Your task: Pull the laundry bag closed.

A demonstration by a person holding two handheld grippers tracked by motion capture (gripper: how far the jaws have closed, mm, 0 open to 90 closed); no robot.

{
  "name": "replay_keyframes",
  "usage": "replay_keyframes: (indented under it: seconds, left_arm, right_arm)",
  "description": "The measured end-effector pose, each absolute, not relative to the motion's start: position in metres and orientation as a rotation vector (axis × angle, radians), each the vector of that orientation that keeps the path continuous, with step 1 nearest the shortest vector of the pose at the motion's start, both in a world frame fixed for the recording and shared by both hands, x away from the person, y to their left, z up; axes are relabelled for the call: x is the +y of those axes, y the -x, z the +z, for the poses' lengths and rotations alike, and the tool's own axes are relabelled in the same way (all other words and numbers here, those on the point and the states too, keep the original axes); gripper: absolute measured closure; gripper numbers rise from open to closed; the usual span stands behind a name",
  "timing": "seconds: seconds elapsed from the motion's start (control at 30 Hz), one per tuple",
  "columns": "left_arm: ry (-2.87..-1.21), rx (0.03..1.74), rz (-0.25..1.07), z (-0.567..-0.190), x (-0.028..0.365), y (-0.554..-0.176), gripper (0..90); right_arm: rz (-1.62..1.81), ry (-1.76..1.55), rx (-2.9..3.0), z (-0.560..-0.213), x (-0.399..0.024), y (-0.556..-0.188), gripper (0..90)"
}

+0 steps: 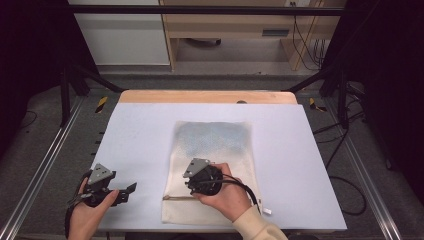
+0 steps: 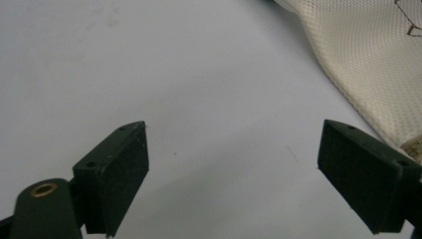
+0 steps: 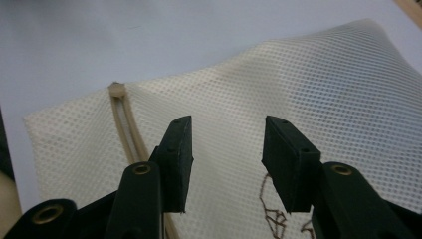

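Note:
A cream mesh bag lies flat on the pale table top, its far half tinted blue-grey. A zipper runs along its near end, and the zipper's end stop lies left of my right jaws. My right gripper hovers over the bag's near half. Its jaws stand apart over the mesh with nothing pinched; the right gripper is open. My left gripper rests near the front left corner, wide open over bare table; the left gripper has the bag's edge off to its right.
A wooden strip borders the table's far edge. Metal rails run down both sides, with cables on the floor at right. A small white tag lies by the bag's near right corner.

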State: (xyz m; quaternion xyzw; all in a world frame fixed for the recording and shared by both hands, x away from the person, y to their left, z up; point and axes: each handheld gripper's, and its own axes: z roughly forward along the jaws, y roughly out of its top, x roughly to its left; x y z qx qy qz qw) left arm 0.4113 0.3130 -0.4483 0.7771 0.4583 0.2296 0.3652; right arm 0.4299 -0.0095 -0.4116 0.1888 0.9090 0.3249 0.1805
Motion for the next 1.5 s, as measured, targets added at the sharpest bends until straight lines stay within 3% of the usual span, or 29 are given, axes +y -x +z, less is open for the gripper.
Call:
replay_keyframes:
  seconds: [0.37, 0.9, 1.5]
  left_arm:
    - [-1.965, 1.222, 0.605, -0.448, 0.324, -0.416, 14.0]
    - [-1.973, 1.208, 0.585, -0.449, 0.320, -0.419, 13.9]
    - [-1.964, 1.199, 0.543, -0.448, 0.320, -0.418, 13.7]
  right_arm:
    - [0.887, -0.430, 2.676, -0.418, 0.027, -0.427, 68.2]
    - [0.939, -0.410, 2.786, -0.416, 0.043, -0.429, 84.0]
    - [0.896, -0.370, 2.919, -0.439, 0.066, -0.434, 74.7]
